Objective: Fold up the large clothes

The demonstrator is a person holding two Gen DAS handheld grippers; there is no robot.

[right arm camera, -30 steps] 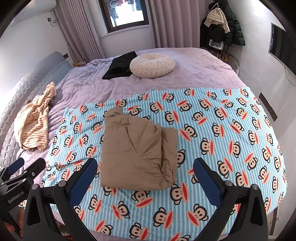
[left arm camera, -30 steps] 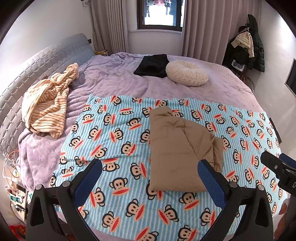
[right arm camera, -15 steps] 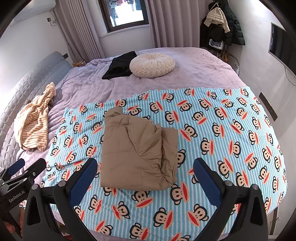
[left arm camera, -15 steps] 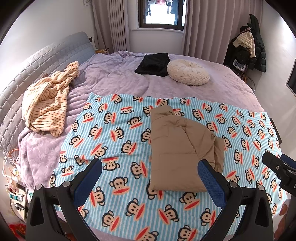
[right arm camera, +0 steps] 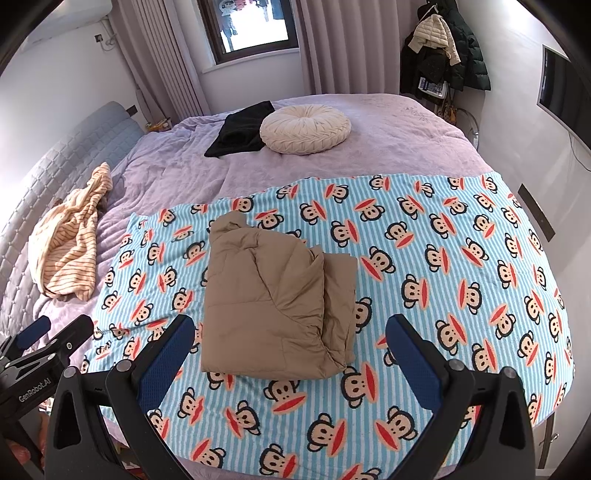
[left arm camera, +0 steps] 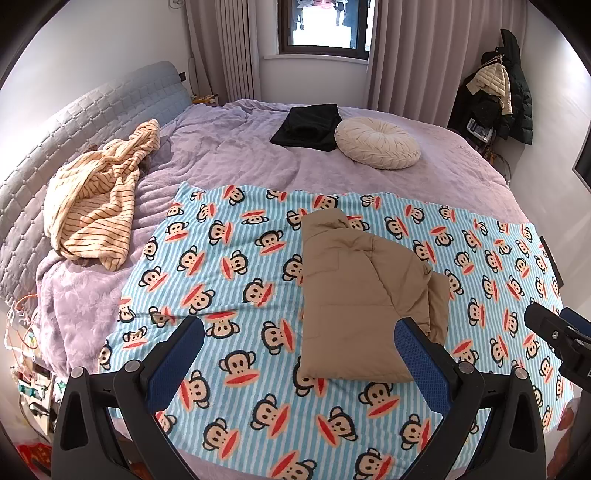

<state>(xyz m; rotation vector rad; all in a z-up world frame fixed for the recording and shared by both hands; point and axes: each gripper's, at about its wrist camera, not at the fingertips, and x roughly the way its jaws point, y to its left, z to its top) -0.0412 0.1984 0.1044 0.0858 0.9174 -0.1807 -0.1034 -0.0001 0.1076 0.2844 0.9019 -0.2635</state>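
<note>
Folded tan jacket [right arm camera: 273,302] on monkey-print blanket [right arm camera: 443,258] ahead of both grippers, left gripper [left arm camera: 299,354] and right gripper [right arm camera: 291,347] spread wide, empty, lilac bedspread [left arm camera: 240,155] beyond, curtained window [right arm camera: 255,26] behind

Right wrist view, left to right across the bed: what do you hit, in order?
Cream-and-orange striped crumpled garment → folded black garment → round cream pleated cushion. The folded tan padded garment lies nearer, overlapping the black garment and cushion sideways, so it's unranked.
</note>
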